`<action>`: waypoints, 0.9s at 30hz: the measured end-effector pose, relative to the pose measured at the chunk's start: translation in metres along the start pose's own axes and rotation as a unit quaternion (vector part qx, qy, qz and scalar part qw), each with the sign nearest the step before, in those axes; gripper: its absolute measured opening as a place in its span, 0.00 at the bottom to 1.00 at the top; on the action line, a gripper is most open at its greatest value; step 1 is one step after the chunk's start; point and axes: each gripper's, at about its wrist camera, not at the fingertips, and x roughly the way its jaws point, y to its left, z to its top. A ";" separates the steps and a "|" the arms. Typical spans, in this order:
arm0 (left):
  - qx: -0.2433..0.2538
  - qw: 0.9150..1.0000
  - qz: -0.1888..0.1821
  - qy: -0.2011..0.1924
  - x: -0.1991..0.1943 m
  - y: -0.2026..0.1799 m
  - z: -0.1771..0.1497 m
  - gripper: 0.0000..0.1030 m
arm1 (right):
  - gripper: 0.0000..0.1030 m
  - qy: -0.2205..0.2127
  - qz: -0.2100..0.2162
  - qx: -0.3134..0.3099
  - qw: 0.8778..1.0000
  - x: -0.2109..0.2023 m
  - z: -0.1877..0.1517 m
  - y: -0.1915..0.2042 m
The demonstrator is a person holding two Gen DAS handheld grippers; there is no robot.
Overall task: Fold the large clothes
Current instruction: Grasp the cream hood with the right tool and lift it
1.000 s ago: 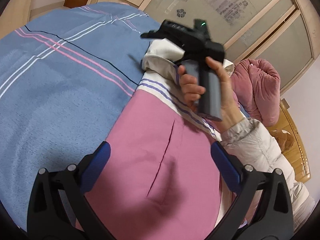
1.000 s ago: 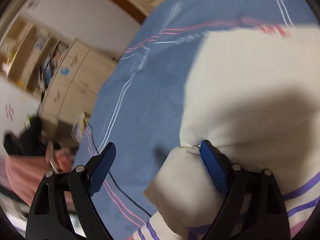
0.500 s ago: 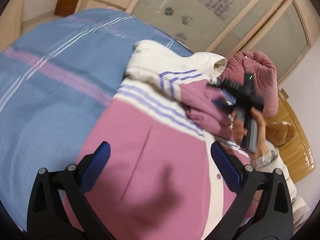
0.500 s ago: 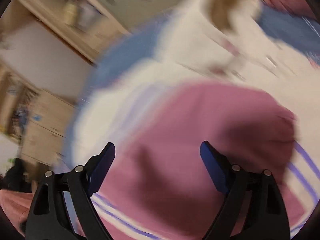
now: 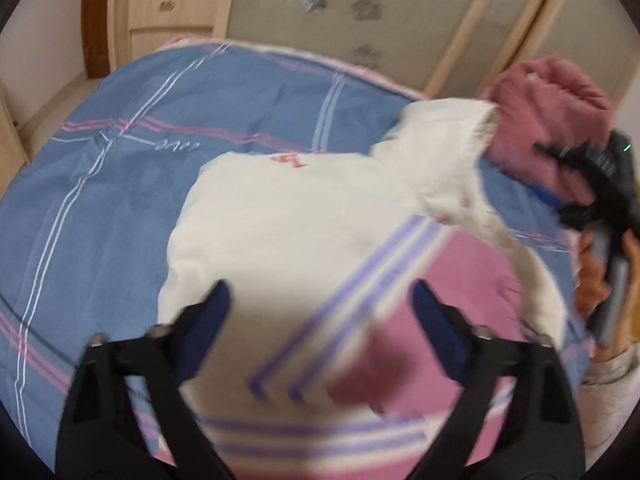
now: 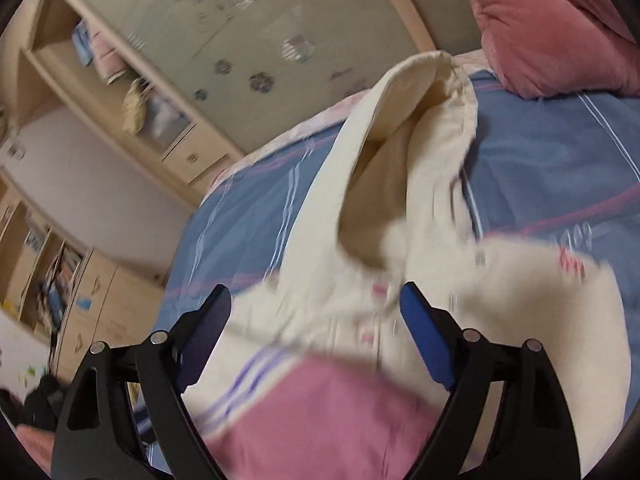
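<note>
A large hooded jacket [image 5: 304,236], cream on top and pink below with purple stripes, lies spread on a blue striped bed cover [image 5: 120,184]. Its cream hood [image 6: 408,152] stands open at the far end. My left gripper [image 5: 320,320] is open and empty, hovering over the jacket's striped middle. My right gripper [image 6: 316,320] is open and empty over the jacket's collar, below the hood. In the left wrist view the right gripper's body [image 5: 596,184] shows at the right edge, held in a hand. Both views are motion-blurred.
A pink quilted bundle [image 5: 552,116] lies on the bed beyond the hood, also in the right wrist view [image 6: 552,28]. Frosted wardrobe doors [image 5: 360,12] and wooden drawers [image 6: 100,304] stand behind the bed.
Both grippers have swung toward the jacket's cream upper part and hood. The right gripper moved off to the right side of the jacket. The pink sleeve now lies folded across the body.
</note>
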 end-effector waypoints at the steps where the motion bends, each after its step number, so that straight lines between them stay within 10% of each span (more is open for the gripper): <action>1: -0.005 1.000 0.003 0.012 0.013 0.004 0.003 0.71 | 0.84 -0.006 -0.001 0.009 1.000 0.014 0.016 -0.004; 9: 0.018 0.999 0.019 0.043 0.067 0.013 -0.010 0.64 | 0.82 -0.033 -0.029 0.052 0.998 0.104 0.084 -0.034; 10: 0.024 0.999 0.022 0.041 0.068 0.013 -0.012 0.64 | 0.62 -0.039 -0.024 0.059 0.997 0.110 0.088 -0.036; 11: 0.027 0.999 0.023 0.038 0.069 0.013 -0.013 0.64 | 0.16 -0.042 -0.029 0.055 0.997 0.113 0.092 -0.036; 12: 0.027 0.999 0.023 0.037 0.070 0.013 -0.012 0.64 | 0.05 -0.047 -0.044 0.044 0.997 0.113 0.093 -0.033; 17: 0.029 0.999 0.022 0.032 0.071 0.016 -0.015 0.65 | 0.04 -0.120 0.034 -0.036 0.992 0.052 0.072 0.012; 21: 0.016 0.999 0.015 0.025 0.068 0.019 -0.016 0.65 | 0.04 -0.107 0.168 -0.154 0.968 -0.046 -0.001 0.073; 27: -0.057 0.998 -0.033 0.003 0.016 0.029 -0.029 0.66 | 0.05 -0.013 0.197 -0.318 0.927 -0.127 -0.174 0.102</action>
